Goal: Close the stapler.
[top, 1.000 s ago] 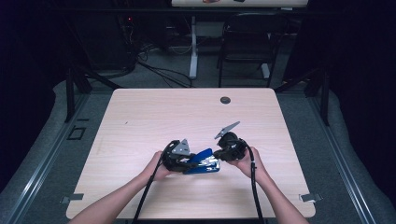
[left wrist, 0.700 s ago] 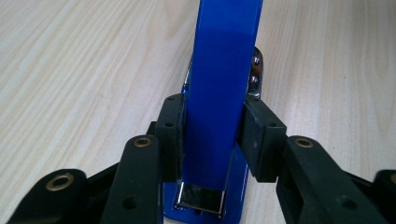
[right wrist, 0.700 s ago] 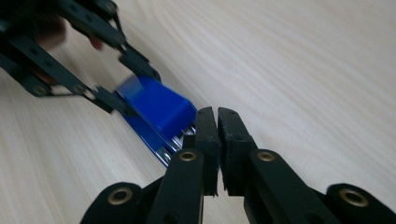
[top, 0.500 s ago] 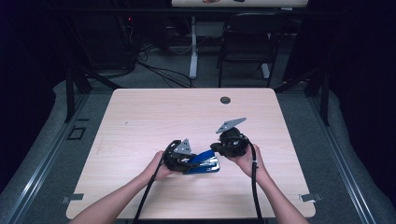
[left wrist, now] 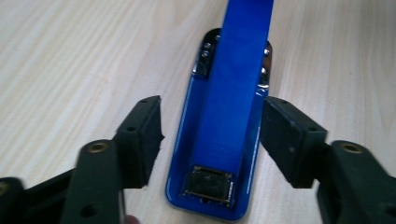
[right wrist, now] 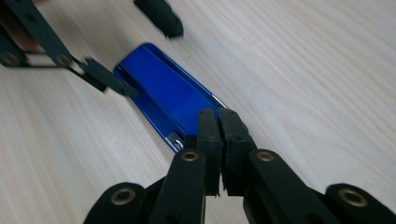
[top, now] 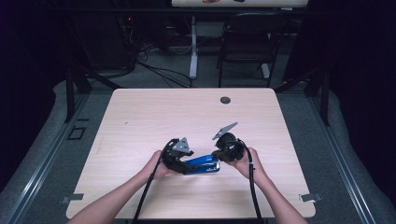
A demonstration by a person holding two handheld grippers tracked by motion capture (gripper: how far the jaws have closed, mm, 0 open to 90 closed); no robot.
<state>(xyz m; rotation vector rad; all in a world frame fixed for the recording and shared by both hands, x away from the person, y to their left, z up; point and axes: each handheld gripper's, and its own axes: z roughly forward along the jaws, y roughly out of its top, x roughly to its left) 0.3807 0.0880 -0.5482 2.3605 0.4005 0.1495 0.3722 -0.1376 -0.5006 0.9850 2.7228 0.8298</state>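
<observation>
Stapler (left wrist: 219,135) looks hard and slippery; my left gripper (left wrist: 210,140) has just been opening around its sides, my right gripper (right wrist: 219,140) pressed shut at three o'clock.

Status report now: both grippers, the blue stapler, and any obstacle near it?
Left gripper jaws just opened, astride blue stapler, pads clear. Right gripper shut, tips at stapler's end. Stapler flat on table. Nothing in the way.

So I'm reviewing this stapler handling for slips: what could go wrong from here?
1. The left gripper has just been opening; its pads flank the blue stapler with a gap on one side, so the stapler may shift on the table.
2. The right gripper, jaws shut, rests on the stapler's top; pressing could tip or skid it.
</observation>
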